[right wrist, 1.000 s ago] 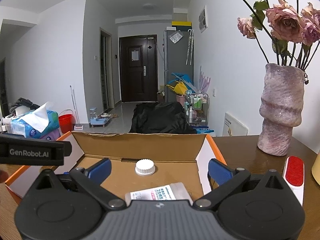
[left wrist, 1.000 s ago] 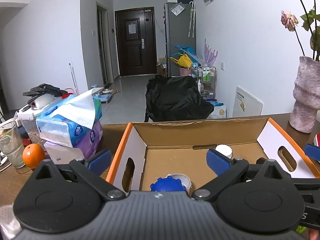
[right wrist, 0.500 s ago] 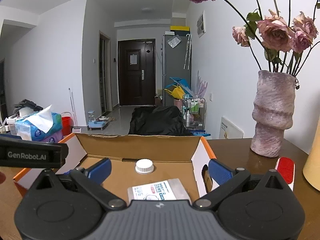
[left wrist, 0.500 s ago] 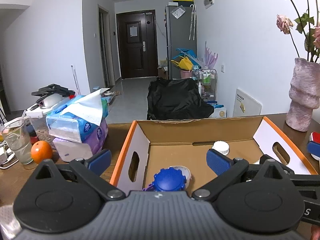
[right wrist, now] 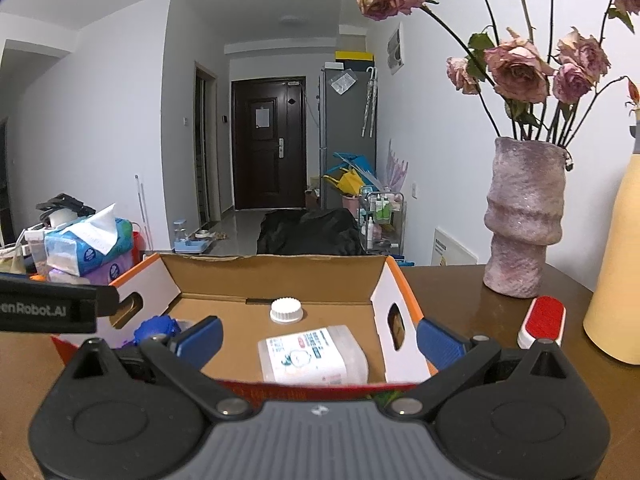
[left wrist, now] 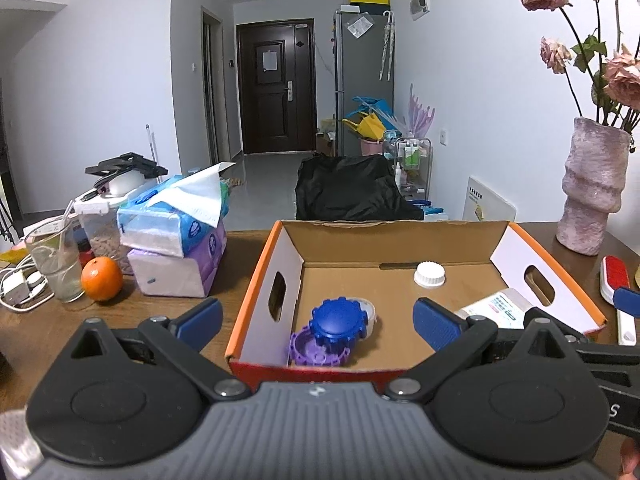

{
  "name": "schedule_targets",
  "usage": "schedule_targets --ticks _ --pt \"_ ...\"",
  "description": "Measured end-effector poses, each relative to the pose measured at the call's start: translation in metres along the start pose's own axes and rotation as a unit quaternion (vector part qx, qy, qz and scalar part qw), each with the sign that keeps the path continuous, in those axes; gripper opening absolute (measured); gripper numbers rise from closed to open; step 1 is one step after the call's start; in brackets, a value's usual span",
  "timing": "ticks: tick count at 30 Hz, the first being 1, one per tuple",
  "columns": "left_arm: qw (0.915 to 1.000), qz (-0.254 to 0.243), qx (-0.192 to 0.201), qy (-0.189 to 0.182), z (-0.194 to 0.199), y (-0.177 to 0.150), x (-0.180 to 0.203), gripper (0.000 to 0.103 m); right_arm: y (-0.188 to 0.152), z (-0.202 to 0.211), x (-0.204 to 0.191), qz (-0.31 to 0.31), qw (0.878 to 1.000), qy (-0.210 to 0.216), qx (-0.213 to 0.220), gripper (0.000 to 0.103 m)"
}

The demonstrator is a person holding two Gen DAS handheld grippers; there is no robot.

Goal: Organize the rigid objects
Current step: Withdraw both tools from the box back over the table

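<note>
**Both grippers drew back from the box, empty**

Over the last second both wrist views pulled back and rose. In the left view the box had filled the lower frame with only the top of the blue cap peeping over the gripper body. Now its whole near edge showed, along with the purple ring under the cap and the tape roll behind it. In the right view the bottle went from a sliver of label to nearly its full body, lying on its side on the box floor, with the white cap farther back near the rear wall.

The left gripper was released, fingers spread wide with nothing between them. The right gripper was likewise released and empty. It hung before the box's near edge, its right finger outside the box's right wall.

I judged this a retreat after a drop-off: the rigid items inside sat settled and untouched. Outside the box, the red brush lay on the table near the vase, and looked the likeliest next pick for the right gripper. The orange and tissue packs stood to the left, well apart from either gripper.
</note>
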State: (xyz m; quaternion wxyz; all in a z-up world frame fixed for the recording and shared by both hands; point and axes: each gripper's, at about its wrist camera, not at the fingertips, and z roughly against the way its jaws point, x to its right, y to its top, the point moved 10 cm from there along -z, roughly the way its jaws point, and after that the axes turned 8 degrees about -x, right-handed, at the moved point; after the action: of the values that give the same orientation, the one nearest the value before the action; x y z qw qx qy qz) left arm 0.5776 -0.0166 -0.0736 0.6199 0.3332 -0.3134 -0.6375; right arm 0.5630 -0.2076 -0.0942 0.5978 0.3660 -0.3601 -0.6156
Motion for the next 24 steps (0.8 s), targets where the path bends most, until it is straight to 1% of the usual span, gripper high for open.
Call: schedule_targets --ticks 11,24 --pt "0.9998 0.009 -0.016 -0.001 0.024 -0.027 -0.006 0.103 -0.021 0.027 0.008 0.004 1.0 -0.013 -0.01 0.103" --pt "0.9994 0.016 -0.031 -0.002 0.053 -0.057 -0.005 0.103 -0.045 0.061 0.015 0.007 1.0 -0.018 -0.017 0.103"
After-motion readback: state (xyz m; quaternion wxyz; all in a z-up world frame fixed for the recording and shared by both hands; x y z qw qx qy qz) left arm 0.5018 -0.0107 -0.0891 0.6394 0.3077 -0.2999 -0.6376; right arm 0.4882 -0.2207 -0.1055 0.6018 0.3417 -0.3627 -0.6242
